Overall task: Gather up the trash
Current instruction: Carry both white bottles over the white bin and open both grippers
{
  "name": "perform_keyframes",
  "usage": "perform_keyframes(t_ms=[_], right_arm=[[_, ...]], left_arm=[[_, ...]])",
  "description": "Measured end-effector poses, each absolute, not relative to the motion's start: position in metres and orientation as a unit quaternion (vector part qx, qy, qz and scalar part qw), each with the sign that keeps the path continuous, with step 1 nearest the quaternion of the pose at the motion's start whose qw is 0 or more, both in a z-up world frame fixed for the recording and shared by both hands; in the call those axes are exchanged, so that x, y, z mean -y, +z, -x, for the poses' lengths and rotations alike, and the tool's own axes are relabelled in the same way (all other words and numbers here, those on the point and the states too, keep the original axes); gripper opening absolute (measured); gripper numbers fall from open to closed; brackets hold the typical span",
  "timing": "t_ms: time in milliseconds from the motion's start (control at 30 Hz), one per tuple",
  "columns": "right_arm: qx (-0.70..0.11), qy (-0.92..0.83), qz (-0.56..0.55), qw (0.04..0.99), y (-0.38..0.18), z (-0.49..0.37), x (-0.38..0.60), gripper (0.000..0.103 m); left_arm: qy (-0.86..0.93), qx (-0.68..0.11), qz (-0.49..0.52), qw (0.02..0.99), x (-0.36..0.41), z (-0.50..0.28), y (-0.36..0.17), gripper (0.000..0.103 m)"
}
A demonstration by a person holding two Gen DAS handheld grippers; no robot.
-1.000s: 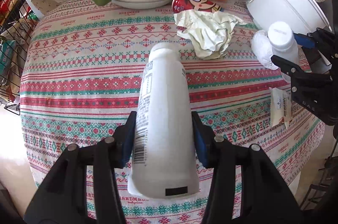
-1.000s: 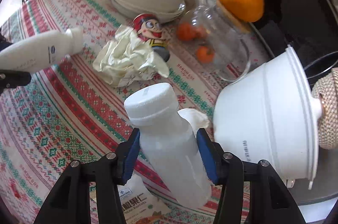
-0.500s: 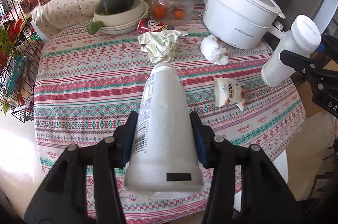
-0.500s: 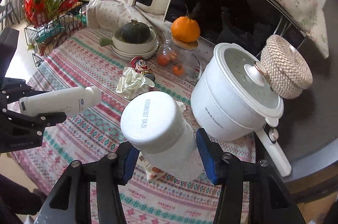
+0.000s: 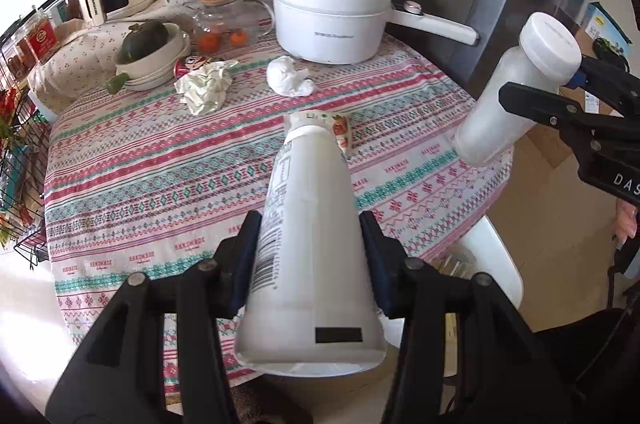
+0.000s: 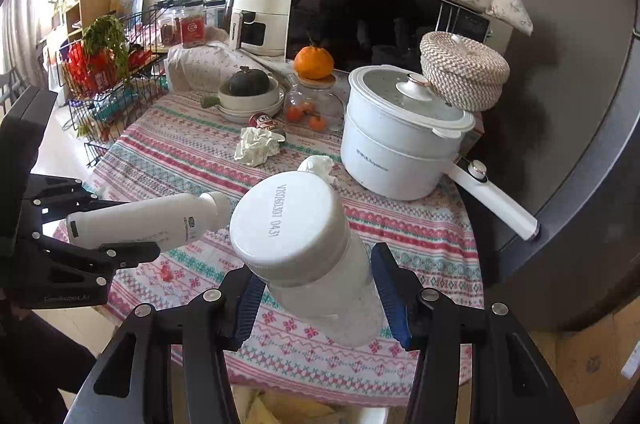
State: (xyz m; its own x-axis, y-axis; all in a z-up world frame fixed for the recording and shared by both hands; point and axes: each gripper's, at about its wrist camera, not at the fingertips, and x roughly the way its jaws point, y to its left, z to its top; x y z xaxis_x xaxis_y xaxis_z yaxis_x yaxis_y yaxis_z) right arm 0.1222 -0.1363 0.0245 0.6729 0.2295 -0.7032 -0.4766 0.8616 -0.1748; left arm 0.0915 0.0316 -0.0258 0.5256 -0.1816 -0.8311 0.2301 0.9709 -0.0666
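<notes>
A: What did the left gripper [image 5: 310, 256] have?

B: Its blue pads were clamped on a tall white bottle [image 5: 310, 244] w/ a barcode, cap pointing to 12 o'clock, held above the patterned tablecloth [image 5: 160, 183].

A: And the right gripper [image 6: 316, 298]?

B: Closed round a frosted bottle [image 6: 320, 272] w/ a wide white cap, lifted off the table near its edge at 3 o'clock in the left view.

A: Trash left on the table?

B: Crumpled yellowish paper [image 5: 206, 85] at 11 o'clock, a white tissue wad [image 5: 290, 81] at 12, beside the white pot [image 5: 332, 19]. A snack wrapper [image 5: 342, 131] peeked from behind the tall bottle's cap.
</notes>
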Motion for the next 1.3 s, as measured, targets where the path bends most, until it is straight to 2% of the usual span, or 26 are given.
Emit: perform_keyframes(t_ms=[300, 567, 900, 1300], right_arm=[[-0.365, 0.203, 0.092, 0.904, 0.011, -0.073, 0.185, 0.053], [-0.443, 0.180, 0.053, 0.876, -0.026, -0.055, 0.221, 0.053], [-0.496, 0.146, 0.044, 0.855, -0.080, -0.038, 0.260, 0.053], [-0.530, 0.134, 0.041, 0.837, -0.112, -0.028, 0.277, 0.053]], left_arm=[[-0.202, -0.489, -0.052, 0.847, 0.008, -0.046, -0.040, 0.051], [-0.277, -0.541, -0.070, 0.791, 0.042, -0.014, -0.073, 0.051], [-0.311, -0.592, -0.123, 0.734, 0.089, 0.004, -0.120, 0.051], [-0.326, -0.586, -0.136, 0.729, 0.111, 0.008, -0.134, 0.050]])
